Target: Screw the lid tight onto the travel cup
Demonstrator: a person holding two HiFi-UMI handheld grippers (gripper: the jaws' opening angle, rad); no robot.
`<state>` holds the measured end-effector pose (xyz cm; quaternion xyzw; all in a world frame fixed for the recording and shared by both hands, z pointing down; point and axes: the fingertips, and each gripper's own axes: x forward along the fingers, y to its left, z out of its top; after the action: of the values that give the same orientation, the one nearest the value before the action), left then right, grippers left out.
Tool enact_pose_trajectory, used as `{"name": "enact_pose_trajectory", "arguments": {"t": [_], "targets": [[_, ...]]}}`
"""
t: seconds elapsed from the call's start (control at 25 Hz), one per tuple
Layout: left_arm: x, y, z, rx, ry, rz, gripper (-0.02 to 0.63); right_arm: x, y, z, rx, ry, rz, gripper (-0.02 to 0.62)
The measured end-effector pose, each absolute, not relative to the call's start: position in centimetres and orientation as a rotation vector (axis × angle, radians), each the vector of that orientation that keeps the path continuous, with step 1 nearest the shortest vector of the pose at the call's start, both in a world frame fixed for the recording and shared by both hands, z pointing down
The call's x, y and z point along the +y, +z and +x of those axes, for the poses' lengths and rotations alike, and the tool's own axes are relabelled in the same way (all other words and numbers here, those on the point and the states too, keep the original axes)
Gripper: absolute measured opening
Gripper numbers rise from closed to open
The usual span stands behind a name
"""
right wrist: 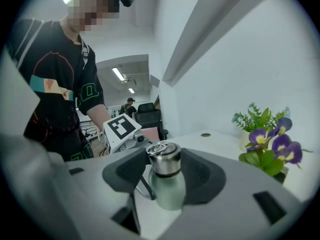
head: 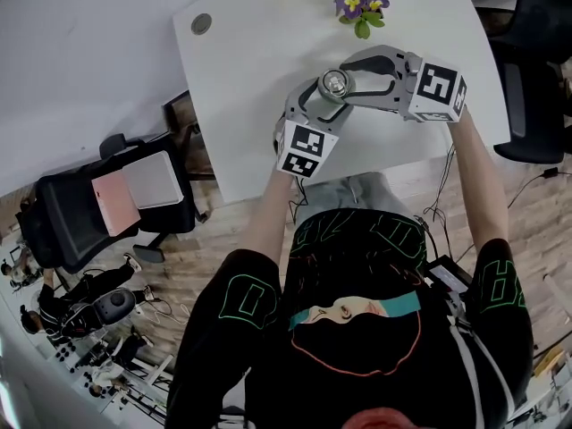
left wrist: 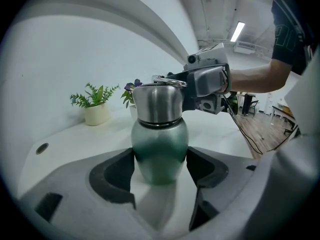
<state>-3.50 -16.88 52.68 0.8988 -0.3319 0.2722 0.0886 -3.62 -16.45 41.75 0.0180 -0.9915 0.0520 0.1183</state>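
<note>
A green travel cup (left wrist: 160, 149) with a steel lid (left wrist: 157, 103) stands upright on the white table (head: 241, 105). My left gripper (left wrist: 160, 160) is shut on the cup's body, a dark pad pressed against each side. In the right gripper view the lid (right wrist: 165, 159) sits between the two dark pads of my right gripper (right wrist: 164, 168), and both pads touch its sides. From above, the lid (head: 333, 83) shows between the two grippers. The left gripper (head: 317, 101) comes in from the near side and the right gripper (head: 350, 80) from the right.
A pot of purple flowers (head: 359, 1) stands at the table's far edge, just beyond the grippers. A green plant in a pale pot (left wrist: 96, 106) and a round grommet (head: 201, 24) lie to the left. A black chair (head: 98, 208) stands left of the table.
</note>
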Motion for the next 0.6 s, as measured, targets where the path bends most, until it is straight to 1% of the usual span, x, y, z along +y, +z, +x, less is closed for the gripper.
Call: {"name": "enact_pose_trajectory", "arguments": {"t": [0.2, 0.48, 0.6], "targets": [[-16.93, 52.78, -3.56, -1.005, 0.817, 2.668, 0.336, -16.42, 41.9, -3.45, -2.94, 0.168, 0.377, 0.222], [-16.92, 52.59, -3.48, -1.045, 0.803, 2.65, 0.336, -15.97, 41.85, -3.54, -2.848, 0.174, 1.048, 0.225], [-16.94, 52.62, -3.48, -1.046, 0.802, 2.649, 0.336, -16.04, 41.98, -3.59, -2.831, 0.185, 1.151, 0.227]]}}
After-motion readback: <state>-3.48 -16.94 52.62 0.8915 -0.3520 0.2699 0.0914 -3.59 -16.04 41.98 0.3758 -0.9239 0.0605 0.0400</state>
